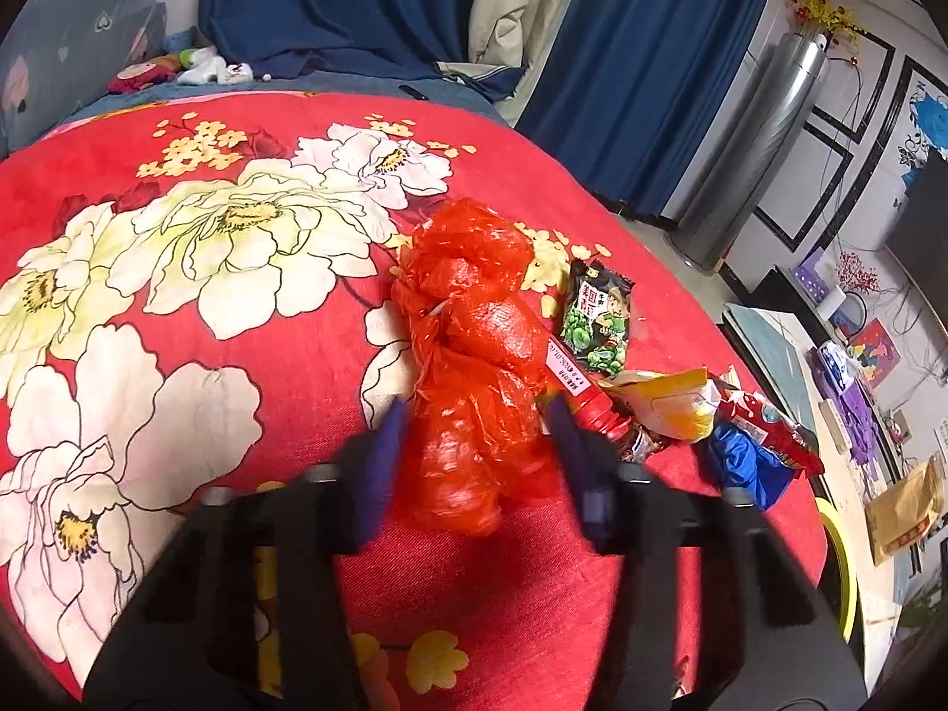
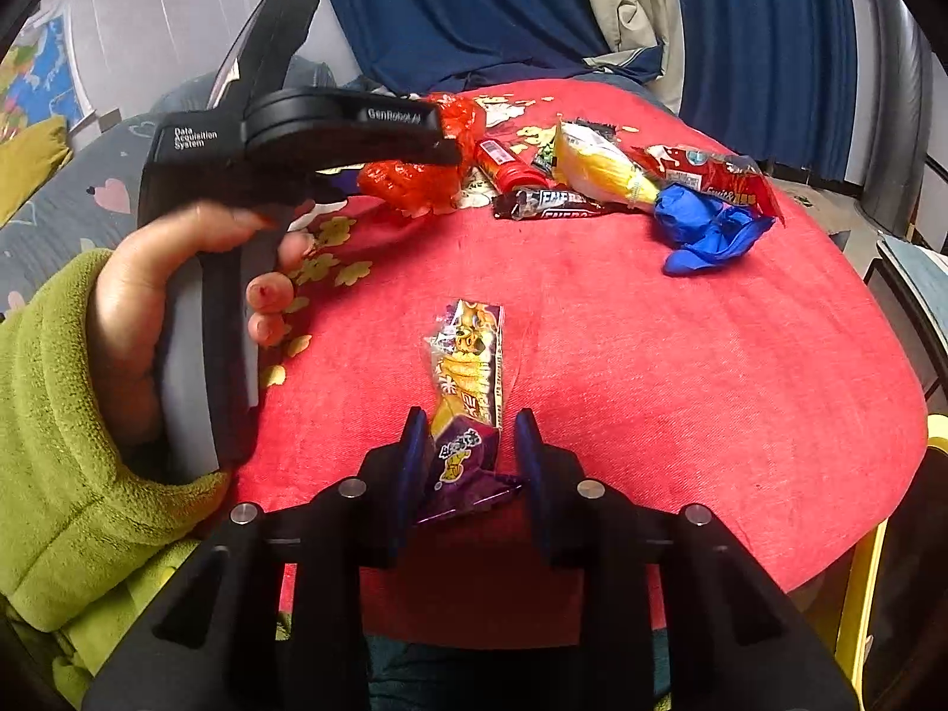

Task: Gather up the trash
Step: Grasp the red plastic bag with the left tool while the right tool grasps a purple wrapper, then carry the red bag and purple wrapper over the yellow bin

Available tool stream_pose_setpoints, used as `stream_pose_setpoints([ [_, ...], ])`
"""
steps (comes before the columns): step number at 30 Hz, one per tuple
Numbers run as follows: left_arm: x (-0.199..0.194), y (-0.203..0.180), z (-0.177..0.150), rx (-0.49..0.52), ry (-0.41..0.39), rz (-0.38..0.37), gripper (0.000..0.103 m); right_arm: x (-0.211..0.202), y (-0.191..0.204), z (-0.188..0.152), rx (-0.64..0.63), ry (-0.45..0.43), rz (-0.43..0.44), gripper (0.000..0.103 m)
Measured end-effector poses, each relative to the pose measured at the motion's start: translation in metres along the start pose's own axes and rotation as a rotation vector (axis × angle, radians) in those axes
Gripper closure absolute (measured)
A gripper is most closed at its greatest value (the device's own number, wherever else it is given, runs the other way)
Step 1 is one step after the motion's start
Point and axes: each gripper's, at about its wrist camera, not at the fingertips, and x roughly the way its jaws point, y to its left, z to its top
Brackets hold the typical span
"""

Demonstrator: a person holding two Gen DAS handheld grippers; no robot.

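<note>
The trash is loose litter on a desk (image 2: 711, 391) covered by a red cloth with large white flowers. The largest item is a crumpled, translucent red bag (image 1: 474, 355), glossy and knotted into lumps, lying lengthwise near the middle of the desk. The left gripper (image 1: 477, 420) has its blue fingers (image 1: 388, 450) one on each side of the bag's near end; the fingers are blurred and appear to sit against the plastic, but a firm grip cannot be confirmed. Just right of the bag lie a red tube (image 1: 583, 397) with a white label, touching the bag's side, and a green-and-black packet (image 1: 598, 320). Toward the right edge sits a cluster of a yellow wrapper (image 1: 669, 403), a blue bag (image 1: 743, 462) and a red packet (image 1: 770, 432), overlapping one another. A dark bar wrapper (image 2: 551, 204) lies in front of the tube. Apart from this cluster, near the front edge, lies a flattened purple-and-yellow packet (image 2: 468, 391), printed with cartoon figures, its far end clear and crinkled. The right gripper (image 2: 471, 444) straddles its near, purple end; a slight gap shows at each finger, so the fingers stand narrowly open without pressing it. A hand (image 2: 136, 320) in a green sleeve holds the left gripper's handle.
</note>
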Motion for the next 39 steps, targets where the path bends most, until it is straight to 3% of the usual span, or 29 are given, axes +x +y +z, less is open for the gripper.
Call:
stream_pose_setpoints([
  [1,0.001,0.0,0.0,-0.001,0.007,-0.004,0.087,-0.001,0.0,0.0,0.002,-0.003,0.001,0.074],
  [7,-0.007,-0.003,0.002,0.008,-0.025,-0.02,0.097,-0.011,-0.002,0.0,0.009,-0.028,-0.003,0.074],
  [23,-0.048,-0.035,0.015,0.068,-0.135,-0.144,0.098,-0.042,-0.015,0.014,0.015,-0.128,-0.039,0.074],
  [39,-0.064,-0.081,0.002,0.192,-0.135,-0.253,0.098,-0.092,-0.075,0.017,0.12,-0.232,-0.134,0.074],
])
